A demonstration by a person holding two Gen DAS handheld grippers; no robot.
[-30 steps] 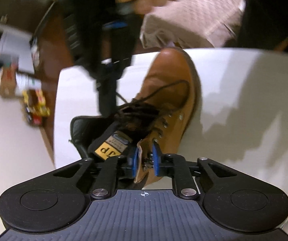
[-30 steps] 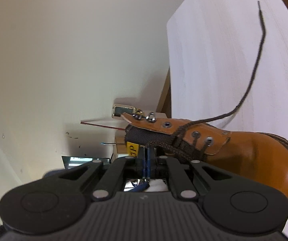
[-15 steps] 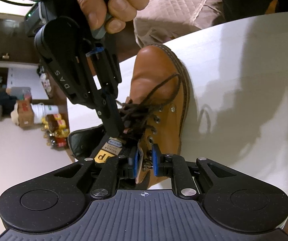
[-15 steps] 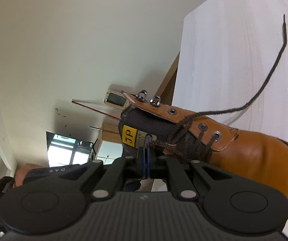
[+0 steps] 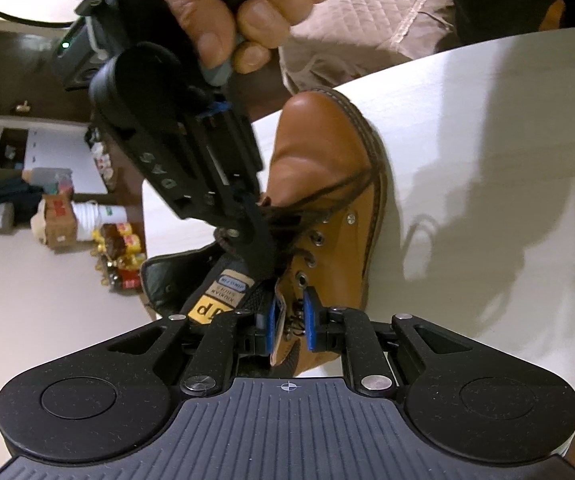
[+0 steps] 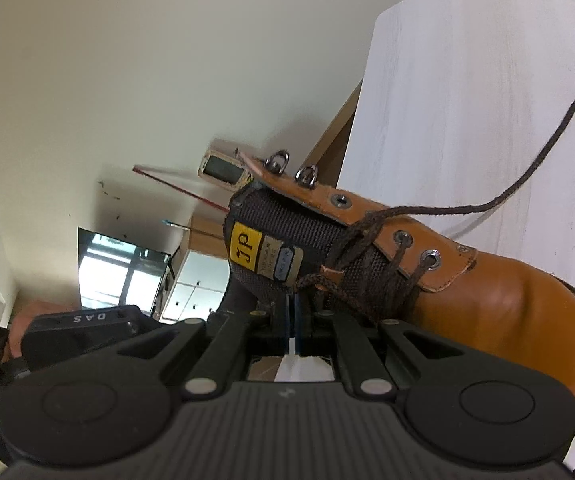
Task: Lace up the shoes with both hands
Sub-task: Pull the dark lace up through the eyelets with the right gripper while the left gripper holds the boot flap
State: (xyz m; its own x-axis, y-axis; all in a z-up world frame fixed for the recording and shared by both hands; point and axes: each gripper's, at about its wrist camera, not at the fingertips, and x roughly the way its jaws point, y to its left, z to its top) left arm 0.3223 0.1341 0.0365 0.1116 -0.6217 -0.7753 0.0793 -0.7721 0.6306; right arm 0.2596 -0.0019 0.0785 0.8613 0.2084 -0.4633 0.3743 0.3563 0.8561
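A tan leather boot (image 5: 319, 148) lies on the white table (image 5: 487, 160), with its dark tongue and yellow label (image 5: 207, 308) facing me. My left gripper (image 5: 290, 320) is shut on the boot's eyelet flap (image 5: 283, 300), one blue pad on each side. My right gripper (image 5: 261, 272), held by a hand (image 5: 227, 8), reaches down into the dark brown laces. In the right wrist view the right gripper (image 6: 292, 308) is shut, and a lace strand (image 6: 311, 280) runs into its pads beside the tongue. The other lace (image 6: 559, 128) trails loose across the table (image 6: 467, 100).
The table's edge runs close by the boot's heel in both views. Past it, boxes and bottles (image 5: 119, 248) stand on the floor. A quilted cloth (image 5: 367, 8) lies beyond the toe. The left gripper's body (image 6: 83, 320) shows at the lower left of the right wrist view.
The right gripper came down closer over the laces and rolled, and the boot looms larger in its view. The left gripper kept its hold on the flap and tipped downward slightly.
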